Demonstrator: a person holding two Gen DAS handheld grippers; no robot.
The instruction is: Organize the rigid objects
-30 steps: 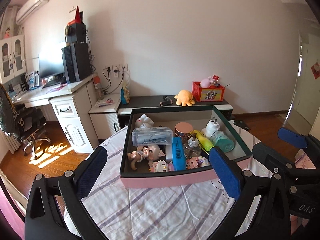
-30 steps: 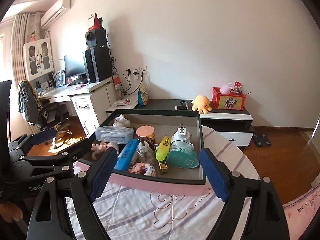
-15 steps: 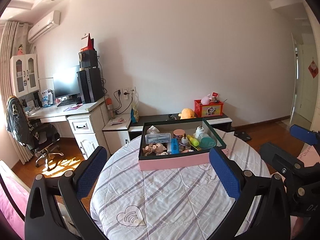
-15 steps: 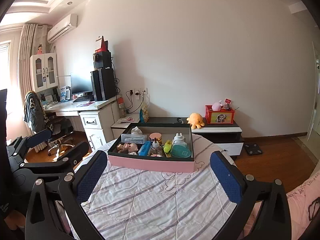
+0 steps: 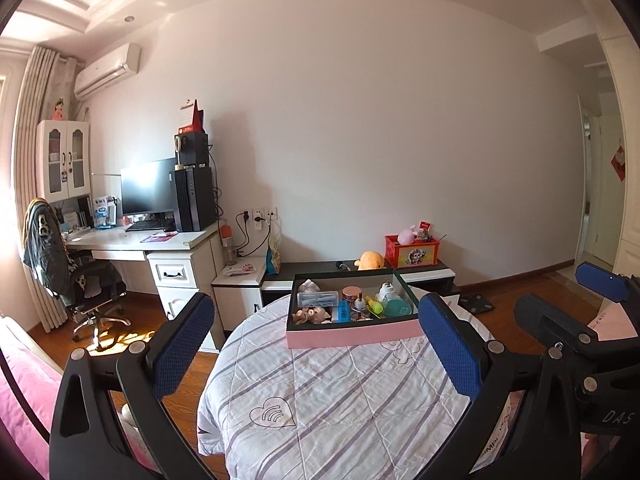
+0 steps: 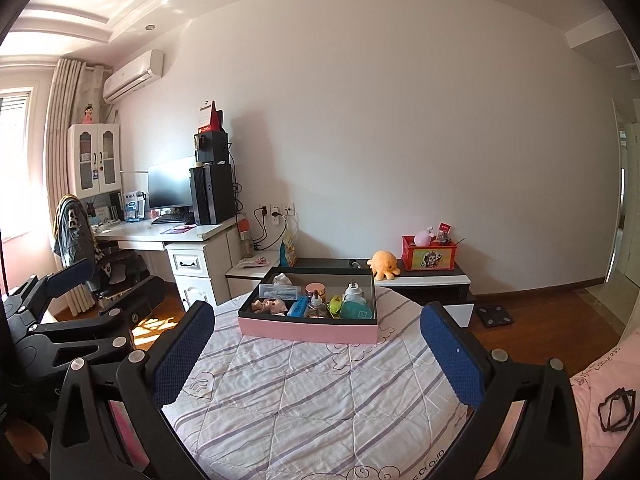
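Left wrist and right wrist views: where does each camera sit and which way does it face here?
Left wrist view: sits on the left gripper, facing the pink box on the quilted table; its open fingers and the right gripper show.
Right wrist view: sits on the right gripper, facing the same box from further right; the left gripper shows.
Shared: box, table, orange plush.
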